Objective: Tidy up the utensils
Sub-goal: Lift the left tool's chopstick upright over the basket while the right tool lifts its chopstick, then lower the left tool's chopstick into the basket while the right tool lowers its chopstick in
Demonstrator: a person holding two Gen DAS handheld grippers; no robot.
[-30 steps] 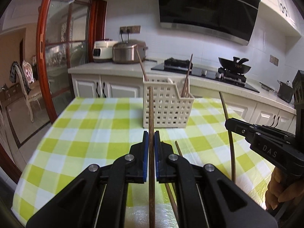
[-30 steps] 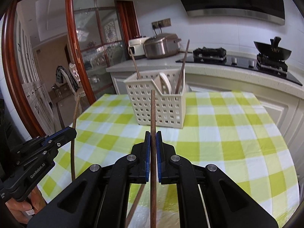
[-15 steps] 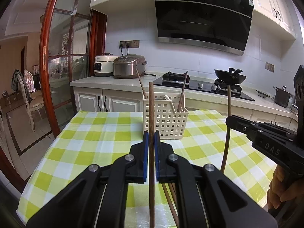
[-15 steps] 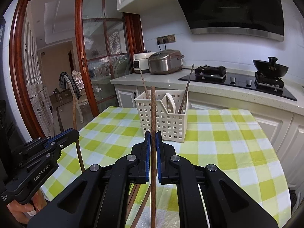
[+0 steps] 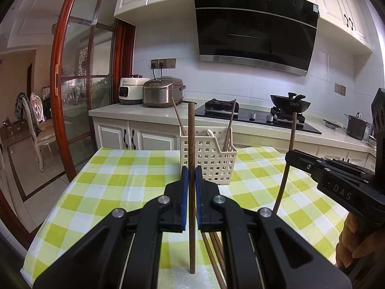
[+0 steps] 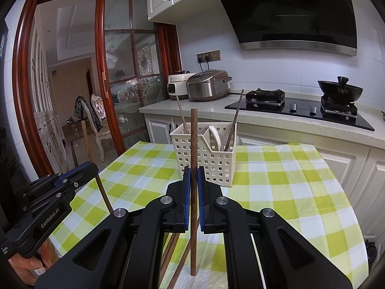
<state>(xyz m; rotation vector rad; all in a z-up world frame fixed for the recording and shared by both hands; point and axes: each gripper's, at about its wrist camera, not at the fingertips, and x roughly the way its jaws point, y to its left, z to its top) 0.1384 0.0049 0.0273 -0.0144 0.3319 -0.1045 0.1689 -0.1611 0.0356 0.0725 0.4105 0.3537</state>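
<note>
Each tool, left (image 5: 191, 187) and right (image 6: 194, 187), is clamped mid-length on an upright wooden chopstick (image 5: 191, 149) near the white slotted basket (image 5: 208, 159) on the table (image 5: 115, 183); light, stiff and smooth, the sticks may pivot.

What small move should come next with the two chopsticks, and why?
Probably carry both forward to the white basket and lower them in. The left gripper and right gripper are each shut on an upright chopstick, short of the basket, which already holds chopsticks; more lie on the table.
</note>
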